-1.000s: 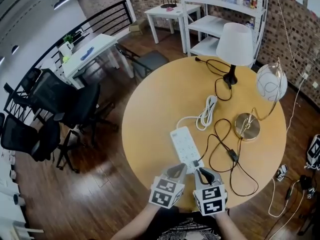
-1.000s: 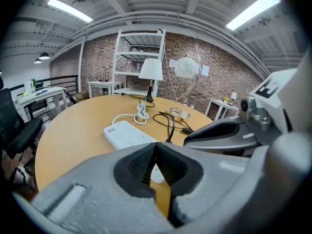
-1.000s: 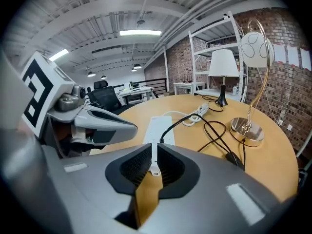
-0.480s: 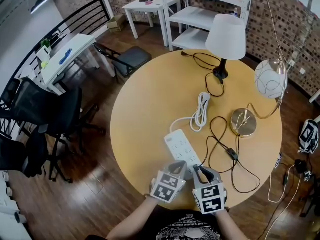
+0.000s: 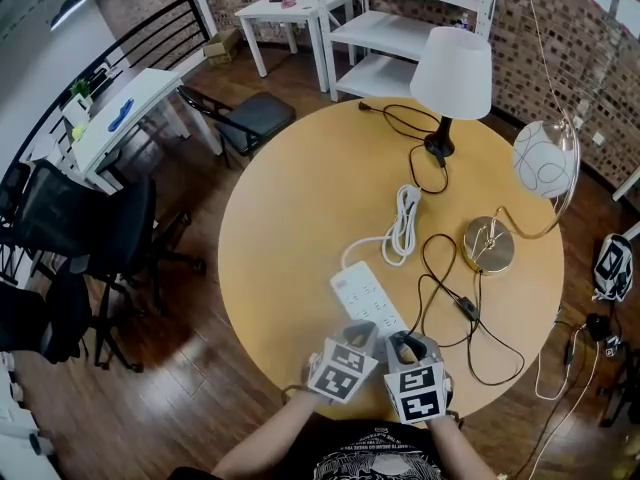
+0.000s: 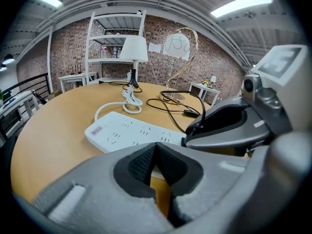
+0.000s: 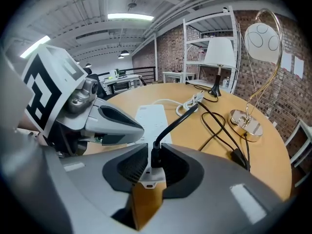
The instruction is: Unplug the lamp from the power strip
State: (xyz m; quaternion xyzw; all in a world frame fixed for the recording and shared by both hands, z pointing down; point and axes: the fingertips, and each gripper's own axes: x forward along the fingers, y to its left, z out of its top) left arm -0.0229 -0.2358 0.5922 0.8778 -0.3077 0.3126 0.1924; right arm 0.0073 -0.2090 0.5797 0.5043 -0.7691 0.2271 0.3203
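A white power strip [image 5: 366, 298] lies on the round wooden table [image 5: 300, 218], its near end between my two grippers. A black plug [image 7: 154, 156] stands in the strip's near end [image 7: 151, 177]. Its cord [image 5: 432, 268] runs past an inline switch [image 5: 466, 309] to the gold arc lamp's base [image 5: 490, 246]. My right gripper [image 7: 152, 162] straddles the plug, and its jaws are opening, with slim gaps beside the plug. My left gripper [image 6: 155, 152] is shut with nothing between its pads, just short of the strip [image 6: 129, 130]. In the head view, both grippers [image 5: 358, 336] [image 5: 402, 346] sit side by side.
A white-shaded table lamp [image 5: 455, 73] with its own black cord stands at the table's far side. The strip's white cable is coiled [image 5: 404, 220] mid-table. The gold lamp's globe [image 5: 545, 173] overhangs the right edge. Office chairs [image 5: 90, 228] and shelves [image 5: 400, 28] surround the table.
The head view has shifted slightly. Both grippers stay at the strip's near end, and the plug remains seated in the strip.
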